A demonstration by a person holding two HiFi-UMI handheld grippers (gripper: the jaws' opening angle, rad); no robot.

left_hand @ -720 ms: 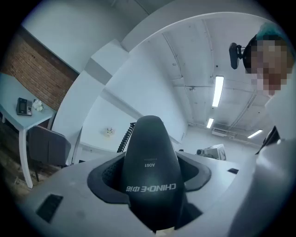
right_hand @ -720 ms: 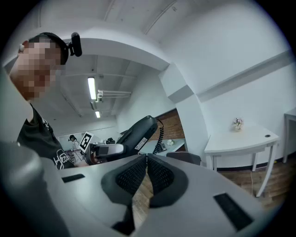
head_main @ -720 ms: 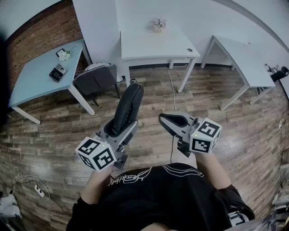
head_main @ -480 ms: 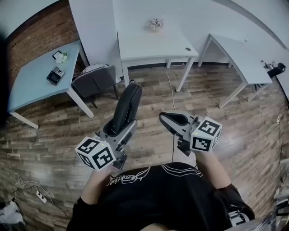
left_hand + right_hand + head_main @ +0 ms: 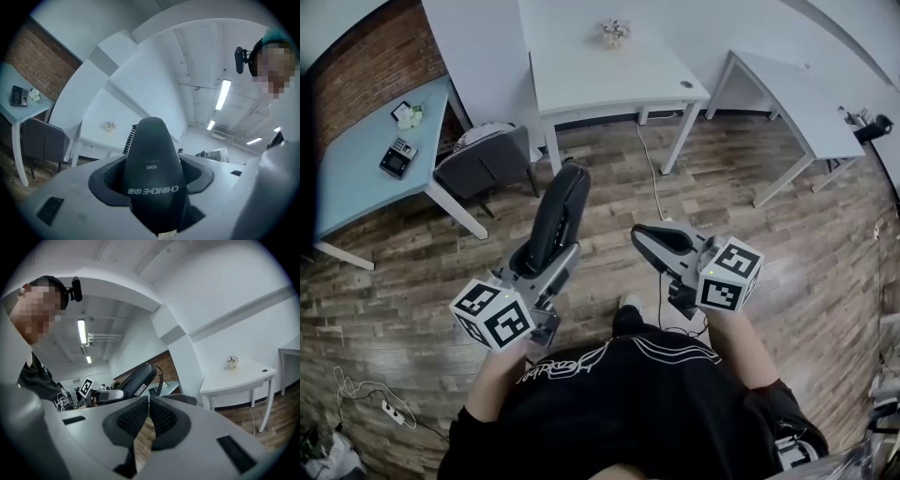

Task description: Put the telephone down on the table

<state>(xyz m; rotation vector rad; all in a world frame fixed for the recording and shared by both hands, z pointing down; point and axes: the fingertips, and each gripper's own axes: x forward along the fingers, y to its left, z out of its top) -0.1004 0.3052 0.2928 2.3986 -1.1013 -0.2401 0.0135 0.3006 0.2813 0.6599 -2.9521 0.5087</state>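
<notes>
Handset held up over the floor, not yet on a table.

The left gripper [image 5: 546, 265] was clamped on the near end of the black handset [image 5: 559, 208], which tilted up and away above the wood floor [image 5: 609, 202]. The right gripper [image 5: 645, 246], just right of it and apart from it, had its jaws together with nothing between them. The left table [image 5: 352, 202] bore a phone base [image 5: 397, 157] and flowers [image 5: 410, 116]. The far table [image 5: 609, 80] bore a small posy [image 5: 614, 32].
</notes>
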